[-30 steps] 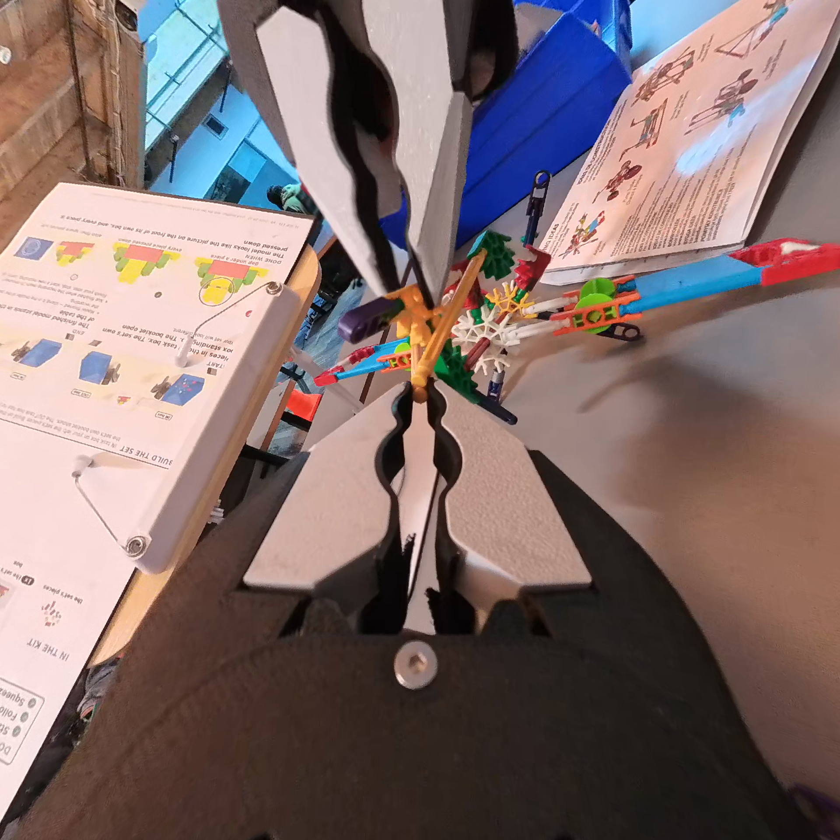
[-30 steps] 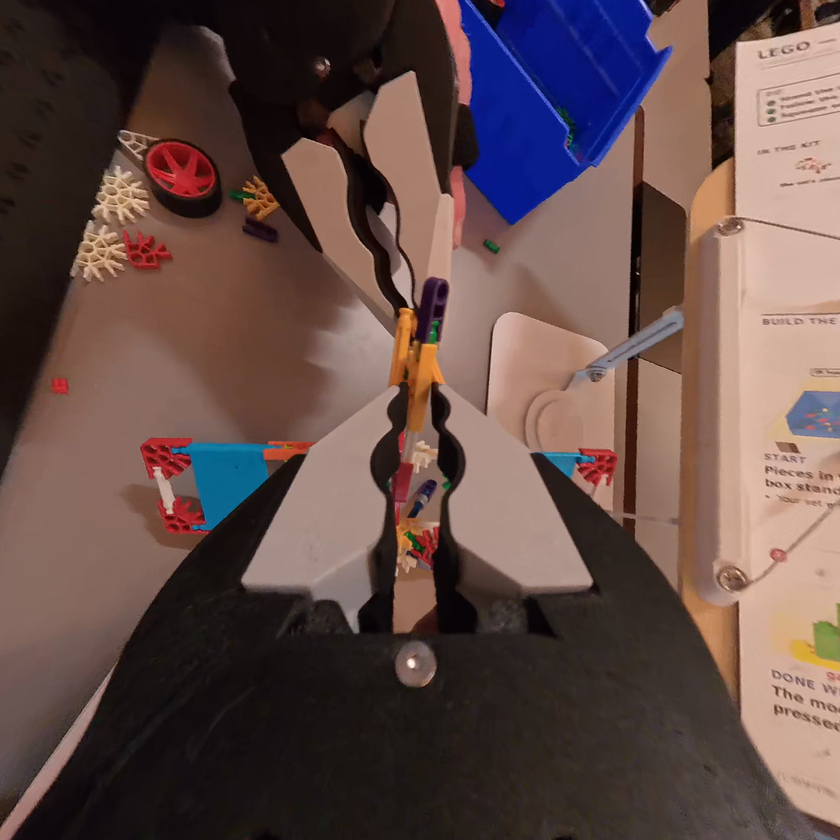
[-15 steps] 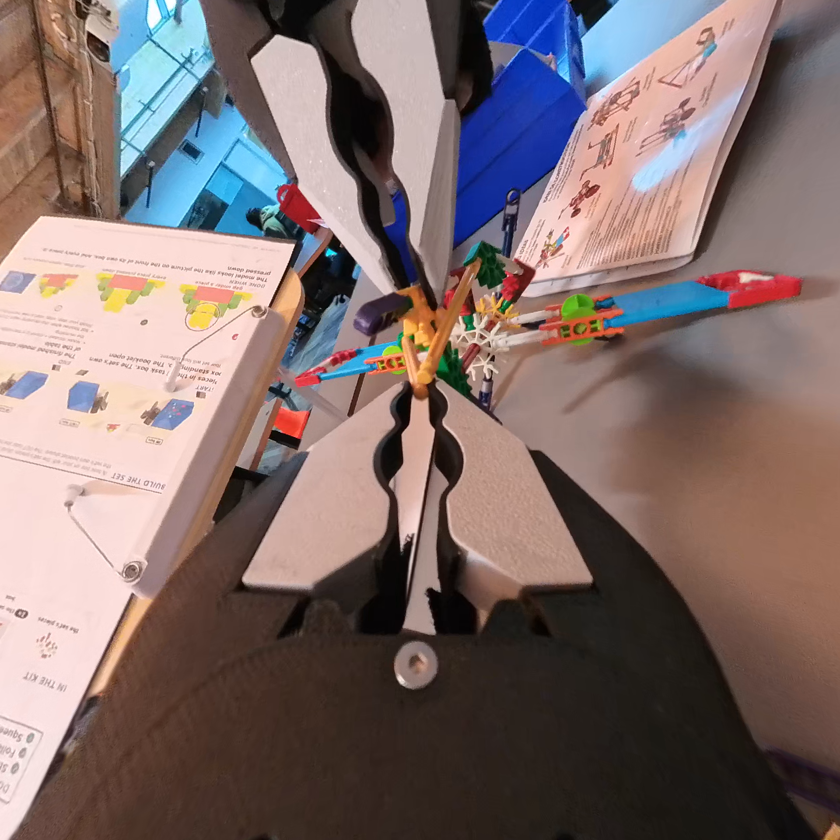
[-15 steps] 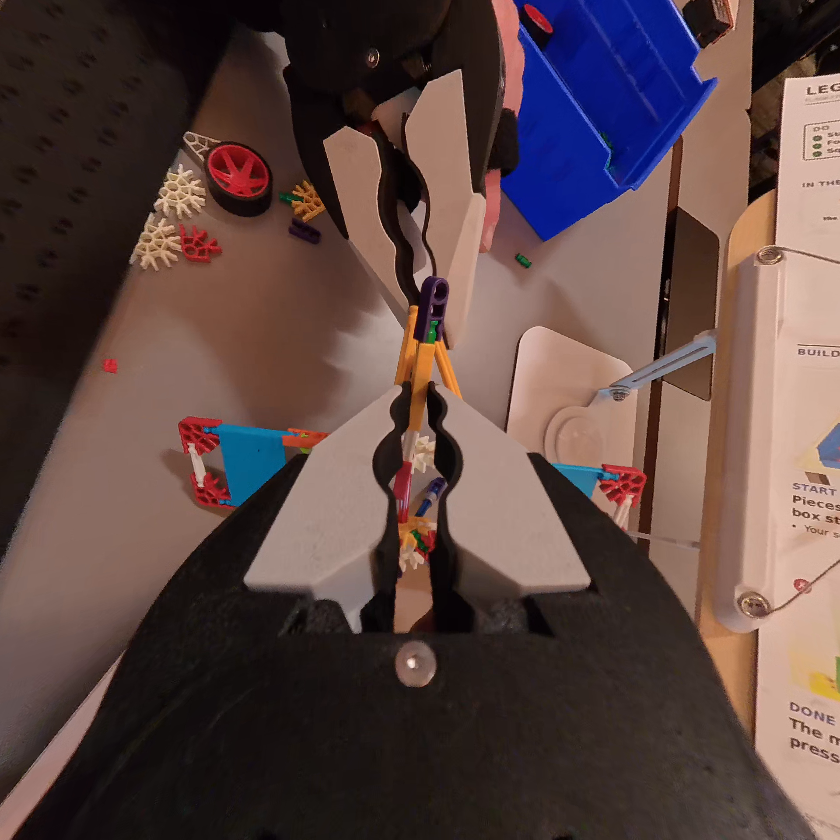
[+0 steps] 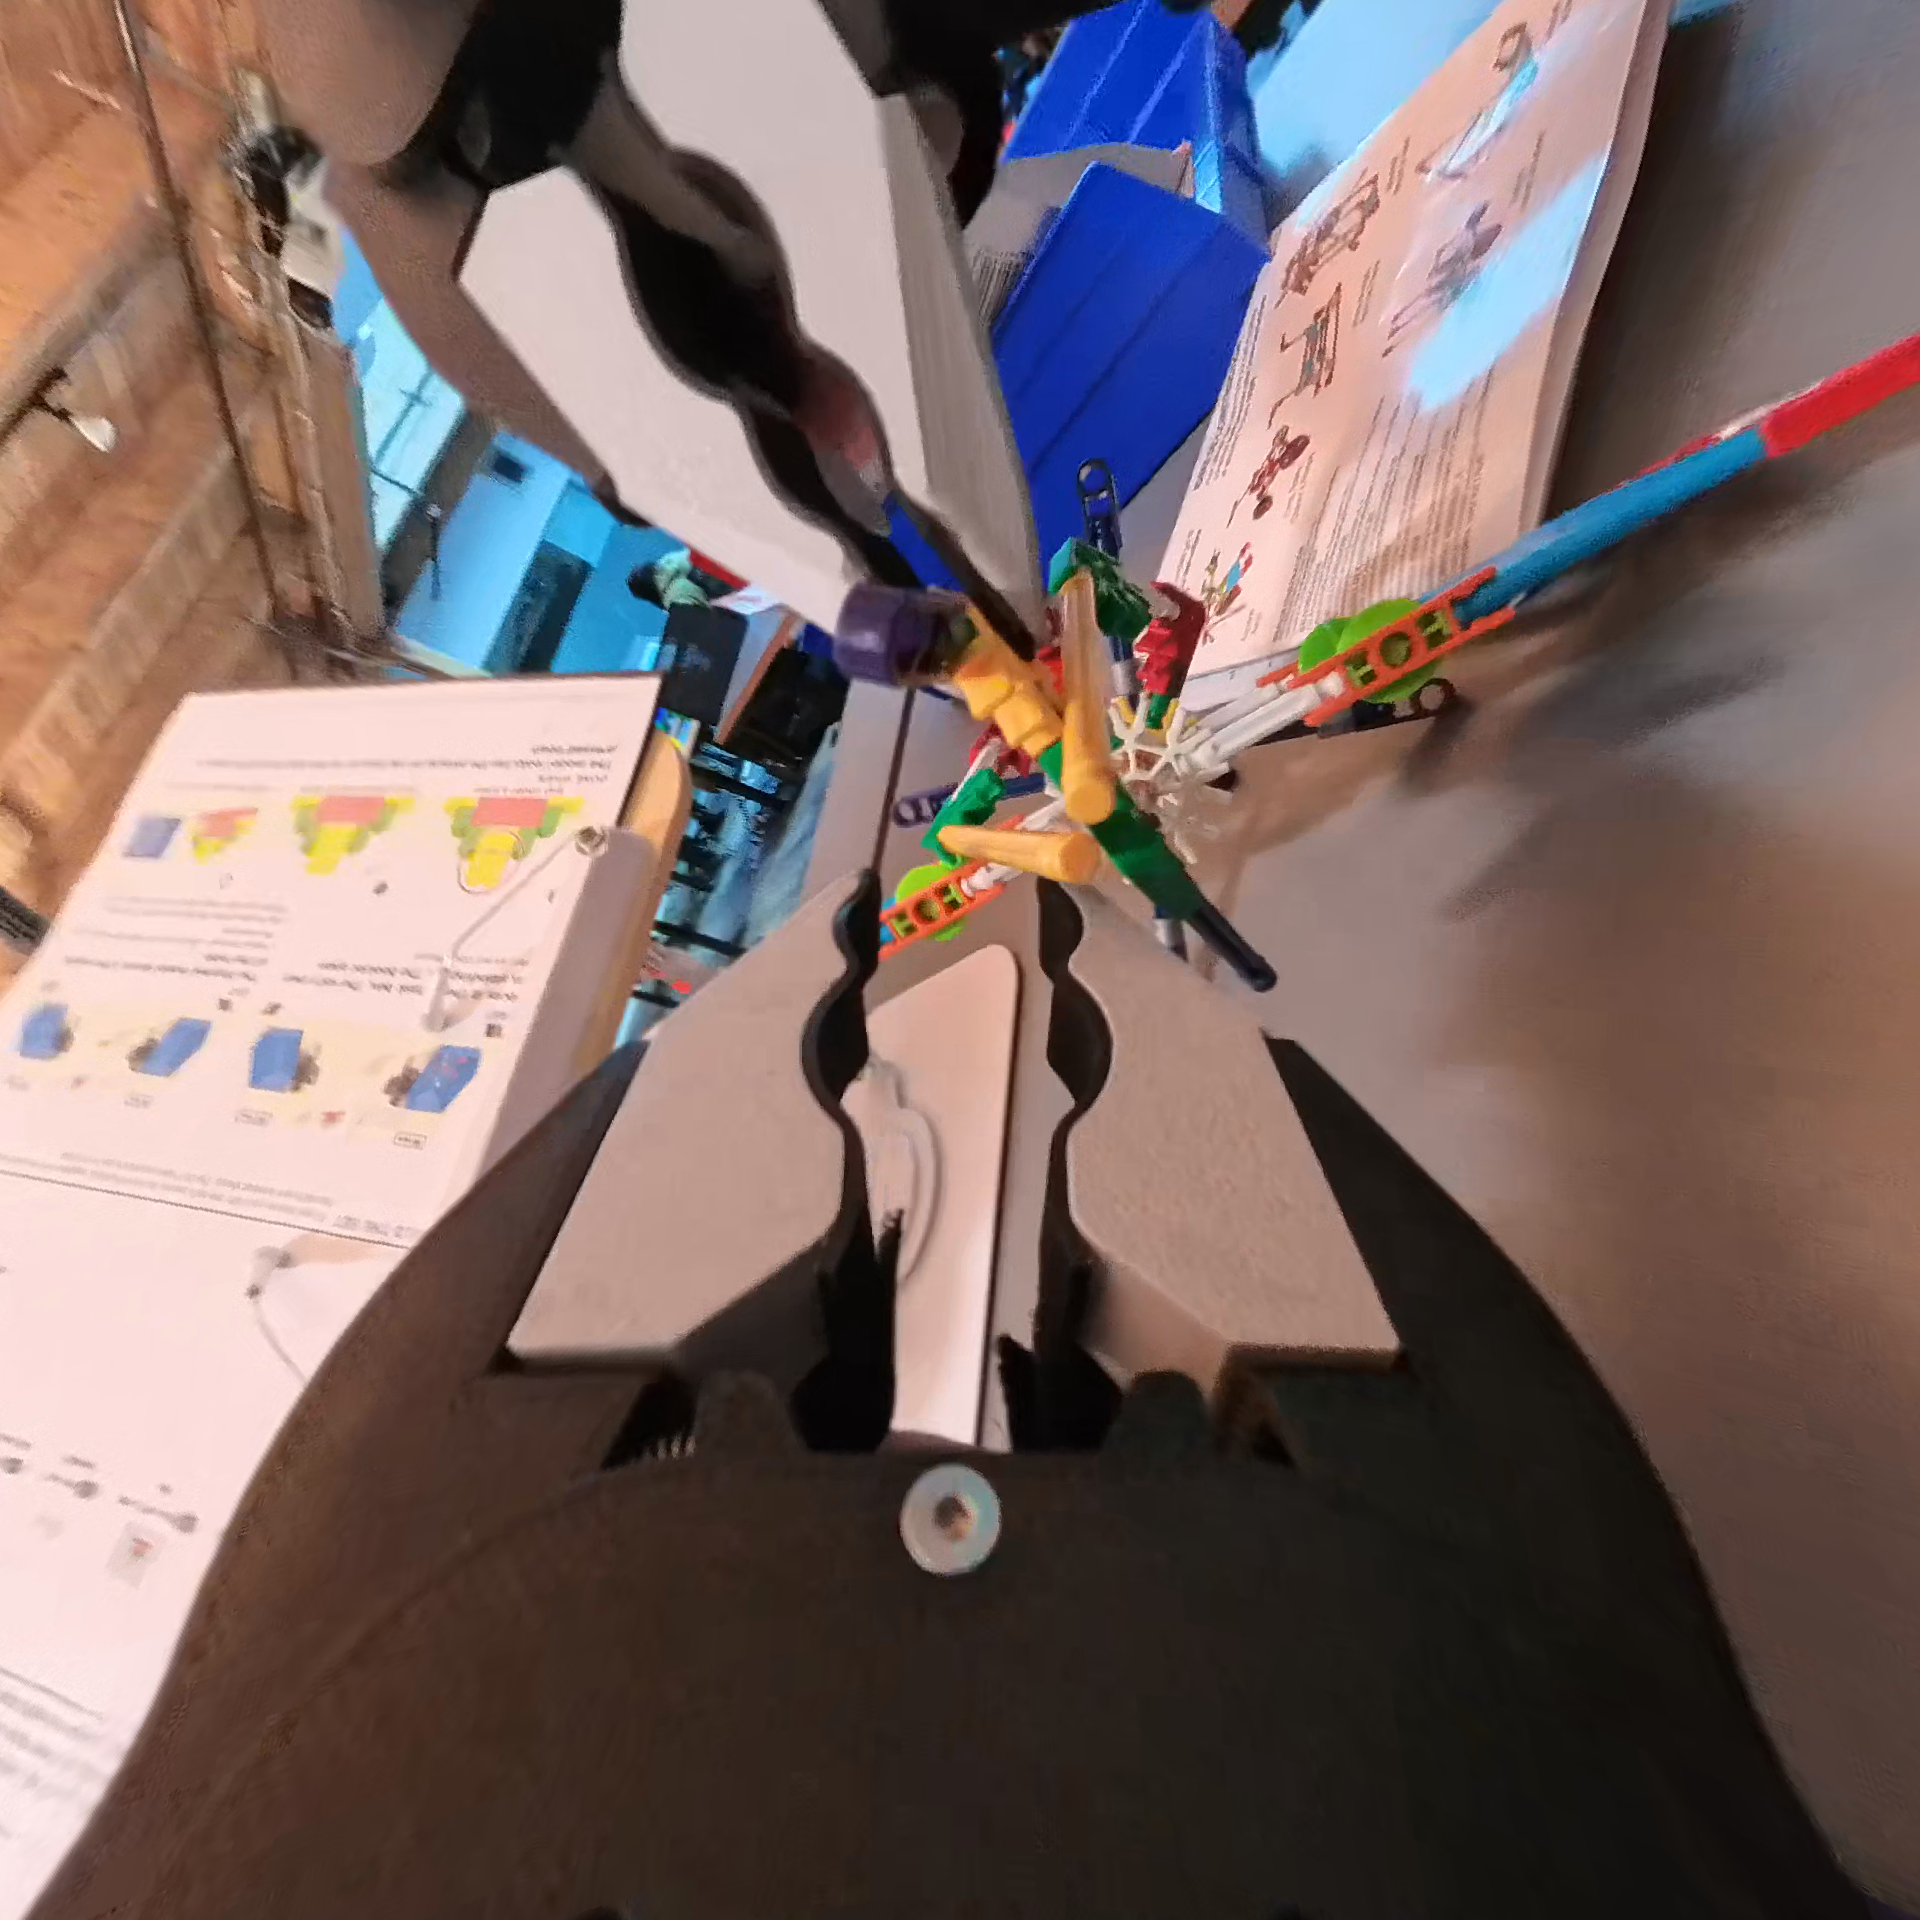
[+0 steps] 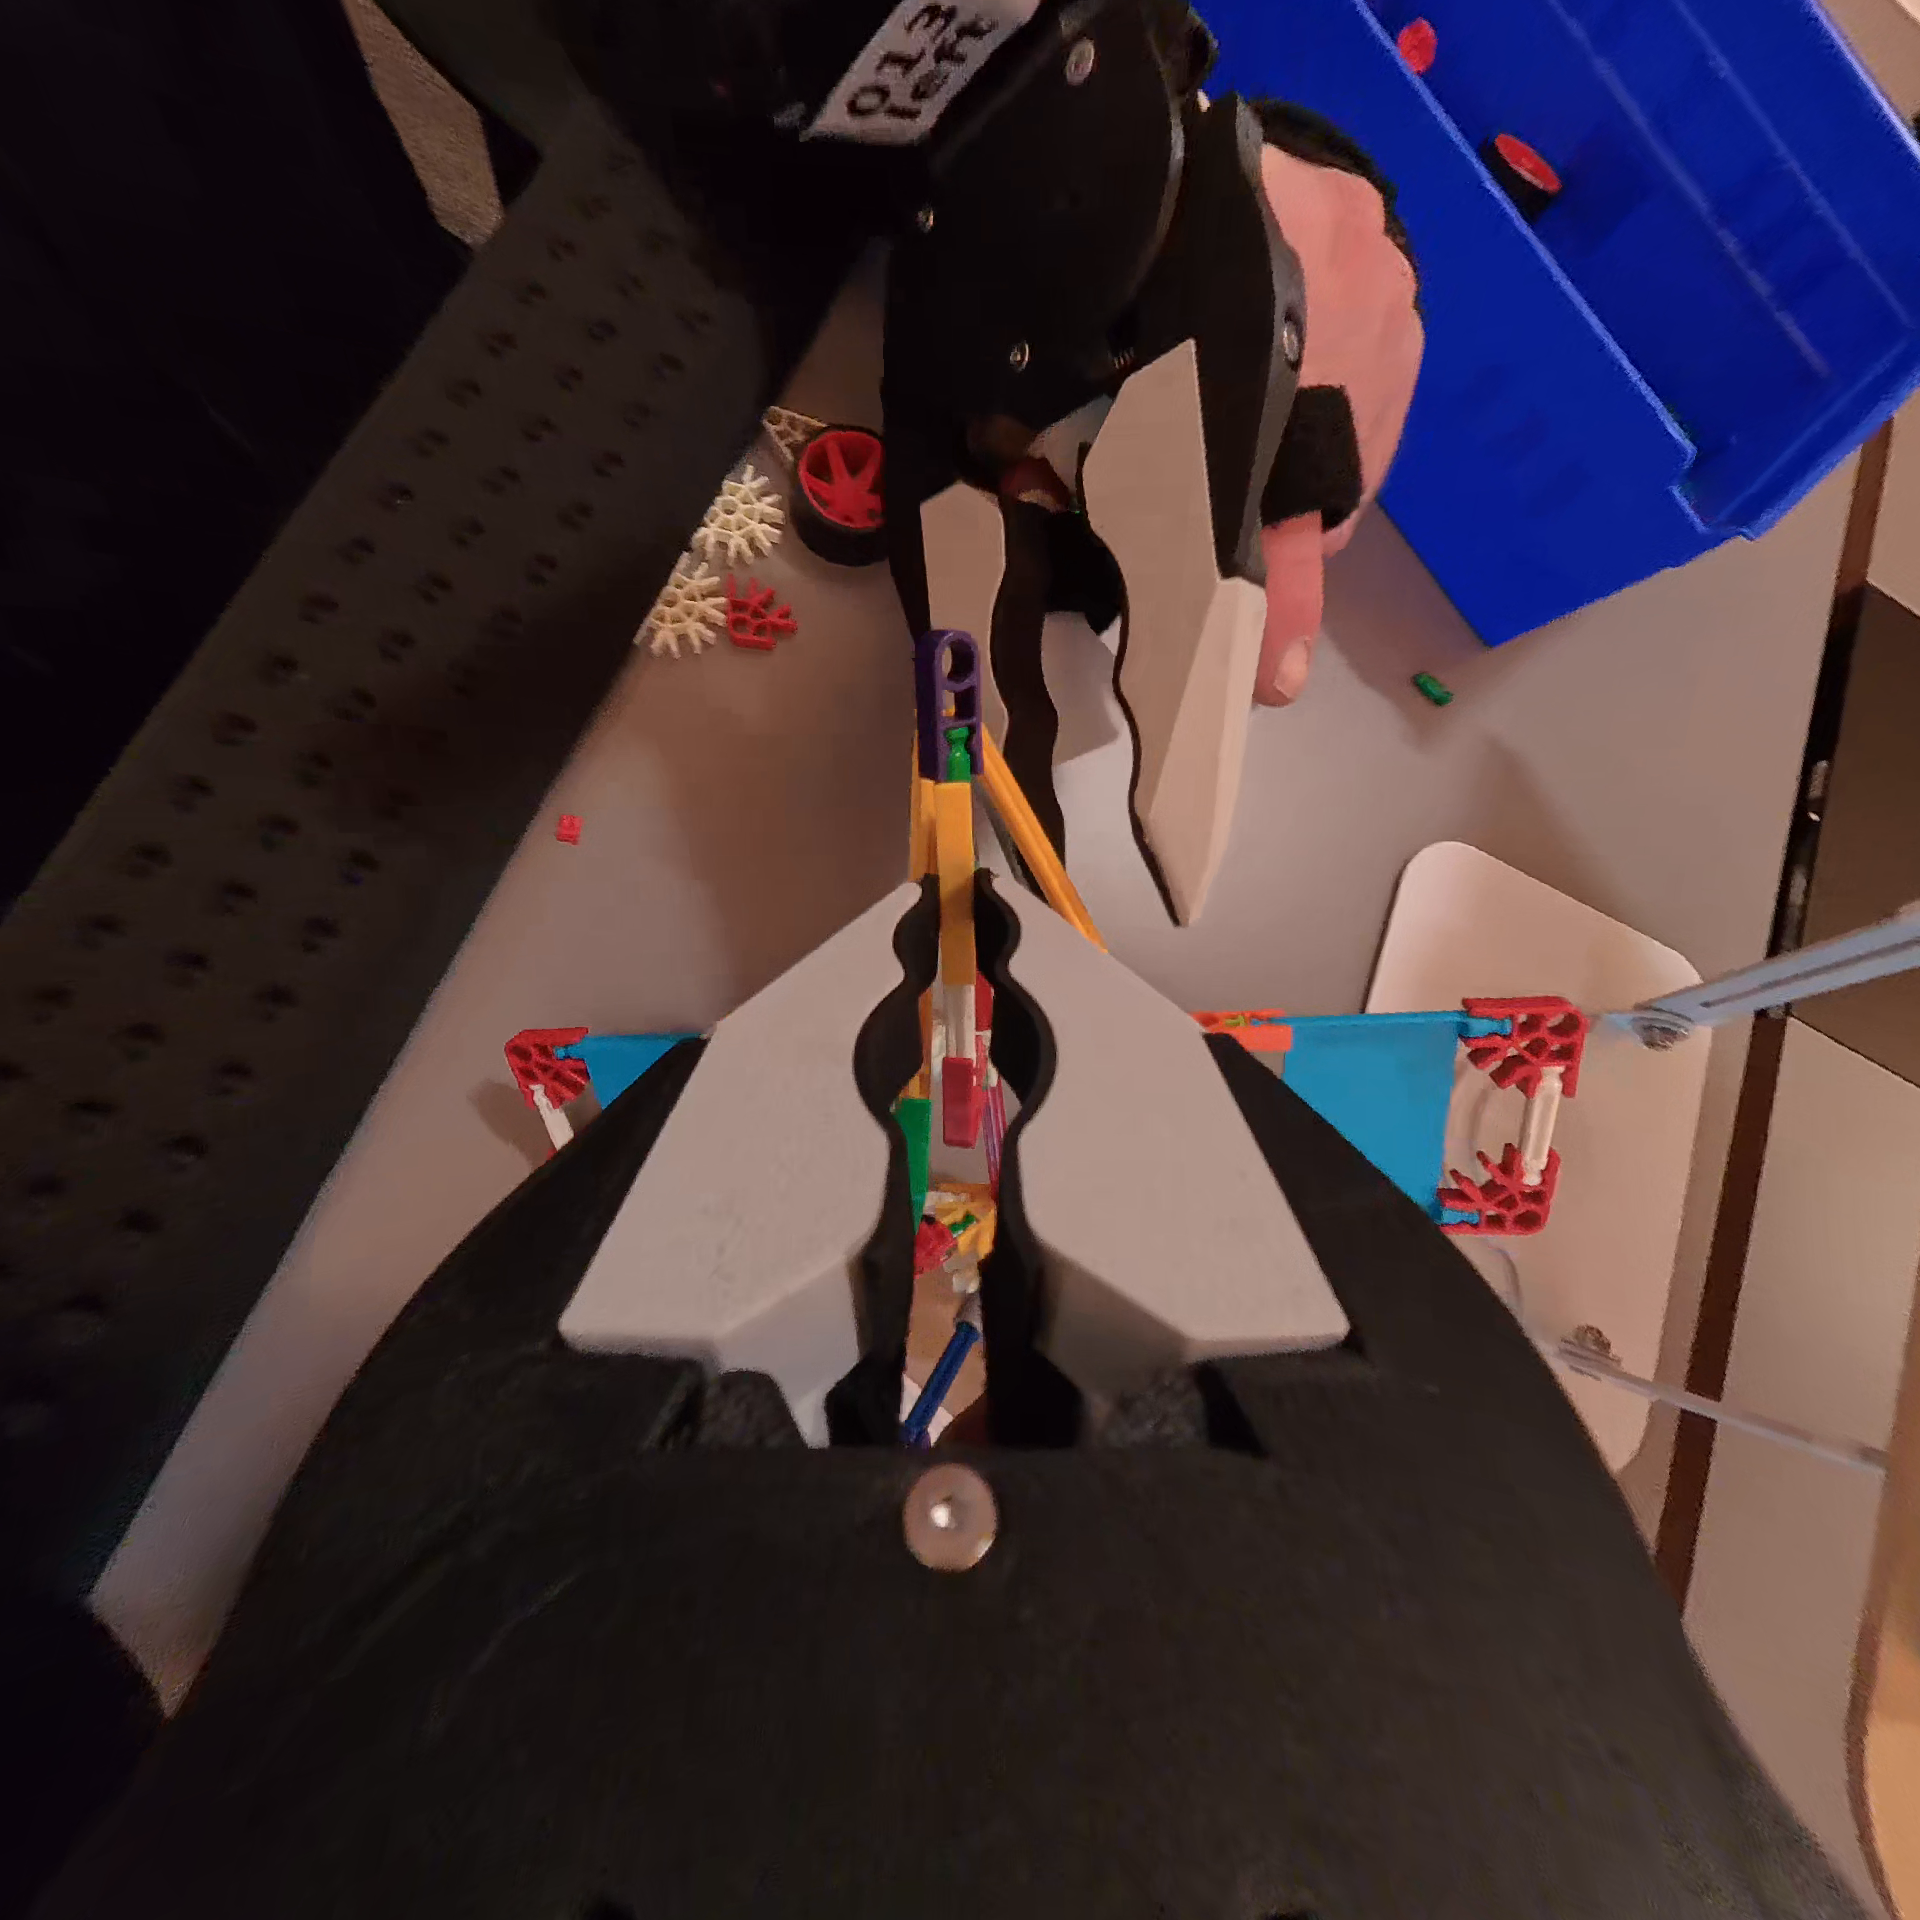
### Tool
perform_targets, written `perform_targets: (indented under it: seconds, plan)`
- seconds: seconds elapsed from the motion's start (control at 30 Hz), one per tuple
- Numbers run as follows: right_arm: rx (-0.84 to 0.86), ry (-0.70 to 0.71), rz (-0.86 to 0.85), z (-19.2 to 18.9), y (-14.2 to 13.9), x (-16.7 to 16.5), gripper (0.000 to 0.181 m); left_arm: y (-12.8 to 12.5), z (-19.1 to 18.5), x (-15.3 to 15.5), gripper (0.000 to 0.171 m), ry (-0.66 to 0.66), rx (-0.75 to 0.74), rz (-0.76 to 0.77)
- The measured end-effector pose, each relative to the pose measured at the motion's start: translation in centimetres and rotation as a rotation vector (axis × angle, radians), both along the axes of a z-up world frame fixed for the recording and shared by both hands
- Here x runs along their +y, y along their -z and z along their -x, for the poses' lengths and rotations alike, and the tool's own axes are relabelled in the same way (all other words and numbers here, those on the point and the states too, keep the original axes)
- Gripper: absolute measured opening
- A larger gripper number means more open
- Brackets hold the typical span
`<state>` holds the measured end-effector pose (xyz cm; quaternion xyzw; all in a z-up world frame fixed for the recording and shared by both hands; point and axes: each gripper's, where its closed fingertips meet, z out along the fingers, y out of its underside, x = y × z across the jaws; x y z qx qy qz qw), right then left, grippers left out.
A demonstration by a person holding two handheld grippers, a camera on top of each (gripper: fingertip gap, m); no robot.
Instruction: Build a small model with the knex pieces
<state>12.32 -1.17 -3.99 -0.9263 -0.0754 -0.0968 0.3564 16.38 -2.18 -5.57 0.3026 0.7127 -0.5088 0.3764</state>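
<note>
The likeliest trouble, as I judged it, lay with the single grip on the toy model (image 6: 951, 810). The right gripper (image 6: 953, 888) had its jaws nearly shut, pinching one yellow rod (image 6: 956, 935) close to the top. A thin, smooth rod could swivel or slide between the pads, and the weight hanging below it could pull a press-fit joint apart. Just to the right, the left gripper (image 6: 1117, 894) stood with its jaws clearly parted and nothing between them. Its nearer finger was right beside the slanted yellow rods, and a nudge from it could knock them. Whether it was touching them was hard to tell from either view.

The model was a tangle of rods and connectors at the middle of the grey table (image 6: 727, 883). It seemed to be raised a little off the surface, though the blur left that unsure. At its far-left tip sat a purple connector (image 5: 883, 634). Right of that came yellow rods, green and red connectors and a white snowflake piece (image 5: 1153, 748). Orange ladder-like pieces on green discs (image 5: 1382, 655) led outward to a blue panel (image 6: 1371, 1091) with red corner connectors on either side.

Loose white and red pieces and a red wheel (image 6: 842, 488) lay far left. A blue bin (image 6: 1662, 260) stood far right.
</note>
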Motion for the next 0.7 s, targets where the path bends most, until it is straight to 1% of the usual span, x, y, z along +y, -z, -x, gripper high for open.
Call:
perform_targets:
  seconds: [0.07,0.2,0.27,0.37,0.47,0.67,0.7]
  plan:
    - [0.016,-0.027,-0.005,0.6,0.0,0.3,0.003,0.0,0.9,-0.2,0.021,0.027,-0.037,0.007]
    - [0.055,-0.058,-0.018,1.3,0.1,0.7,0.003,-0.1,2.5,-0.2,0.014,0.087,-0.028,-0.002]
    - [0.065,-0.072,-0.017,1.7,0.1,0.8,0.003,-0.2,3.2,0.0,0.006,0.110,-0.017,-0.008]
    - [0.086,-0.092,-0.005,2.2,0.3,0.9,0.003,0.0,3.9,0.0,0.005,0.123,-0.033,-0.025]
    - [0.097,-0.097,0.006,2.4,0.6,1.1,0.004,0.0,3.6,0.1,0.004,0.112,-0.027,-0.019]
    - [0.094,-0.109,0.030,2.8,0.9,1.5,0.004,-0.6,3.4,0.4,0.003,0.114,0.055,0.002]
    - [0.089,-0.107,0.037,2.7,1.0,1.6,0.004,-0.6,3.4,0.4,0.003,0.111,0.049,-0.001]
